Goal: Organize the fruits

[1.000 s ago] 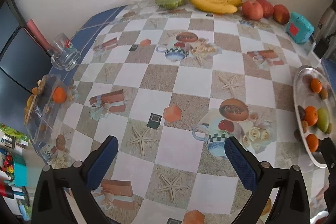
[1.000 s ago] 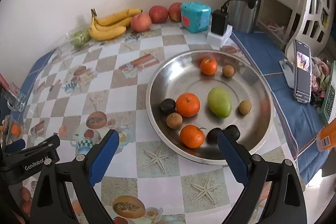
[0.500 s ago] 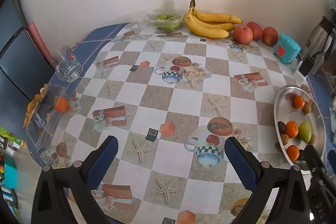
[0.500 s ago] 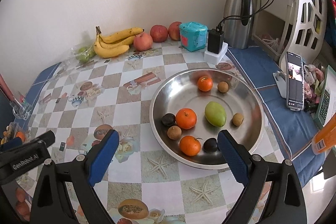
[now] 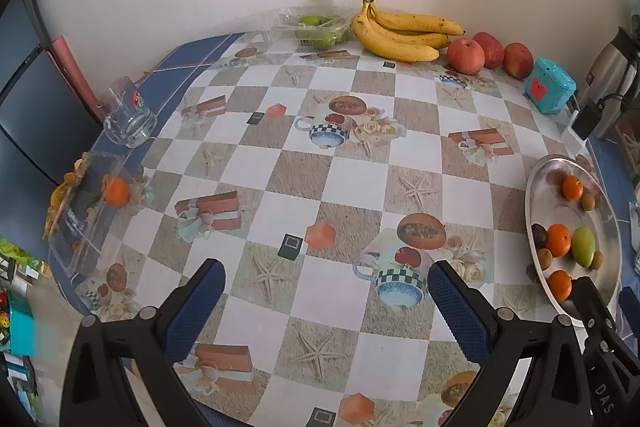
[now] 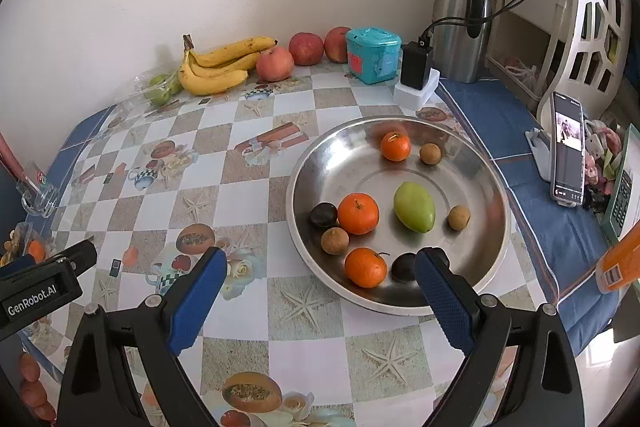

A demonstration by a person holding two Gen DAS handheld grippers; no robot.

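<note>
Above the checkered table [image 6: 248,199], my right gripper [image 6: 316,287] and left gripper [image 5: 324,297] hover with jaws apart, empty. Mixed fruits sit in the steel bowl [image 6: 496,187]. I should lower squarely over the nearest orange [image 6: 365,267], closing gently.

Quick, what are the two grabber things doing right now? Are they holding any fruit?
Left hand-held gripper: open, holding nothing, above the tablecloth.
Right hand-held gripper: open, holding nothing, near the metal bowl.

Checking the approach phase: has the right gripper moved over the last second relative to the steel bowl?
Yes. The right gripper has pulled back and up from the steel bowl, which now looks smaller and farther; jaws open, empty.
</note>
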